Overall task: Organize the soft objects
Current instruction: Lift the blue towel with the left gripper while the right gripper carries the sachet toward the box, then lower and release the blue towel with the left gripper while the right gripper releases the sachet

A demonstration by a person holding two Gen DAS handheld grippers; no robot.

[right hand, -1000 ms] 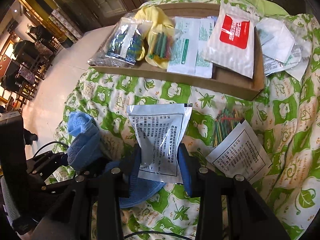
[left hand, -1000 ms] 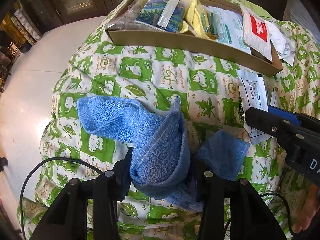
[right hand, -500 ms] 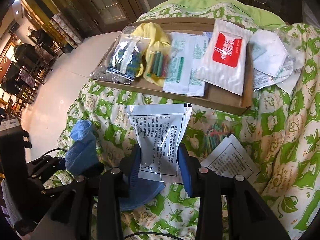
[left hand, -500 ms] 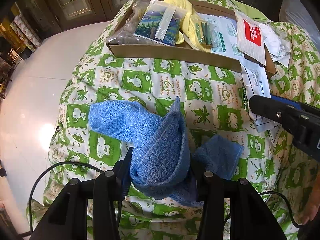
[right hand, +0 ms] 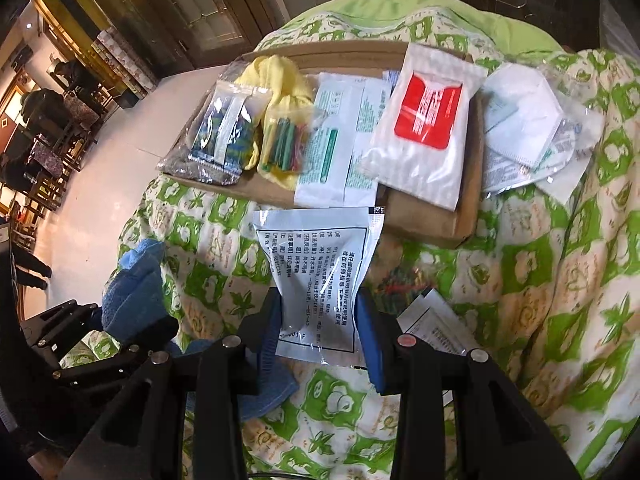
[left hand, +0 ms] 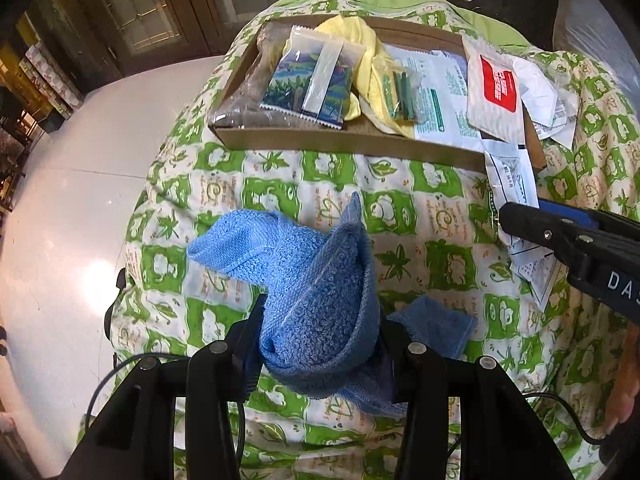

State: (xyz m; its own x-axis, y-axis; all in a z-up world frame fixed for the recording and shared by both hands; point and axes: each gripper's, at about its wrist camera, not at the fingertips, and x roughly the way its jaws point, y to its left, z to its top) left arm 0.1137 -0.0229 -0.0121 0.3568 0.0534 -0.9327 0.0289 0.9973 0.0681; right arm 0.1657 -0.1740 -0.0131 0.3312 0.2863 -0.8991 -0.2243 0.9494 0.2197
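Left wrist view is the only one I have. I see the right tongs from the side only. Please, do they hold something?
Observer: Yes, the right tongs are closed on a white printed pouch.
Operator: Is anything lying under that pouch?
Observer: A clear bag of coloured sticks lies on the quilt beside it.
Operator: What is right of the cardboard tray?
Observer: A folded white mask in clear wrap, outside the tray.

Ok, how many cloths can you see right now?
2. A blue towel clamped in the left gripper, and a yellow cloth in the cardboard box, partly under packets. Others may be hidden beneath.
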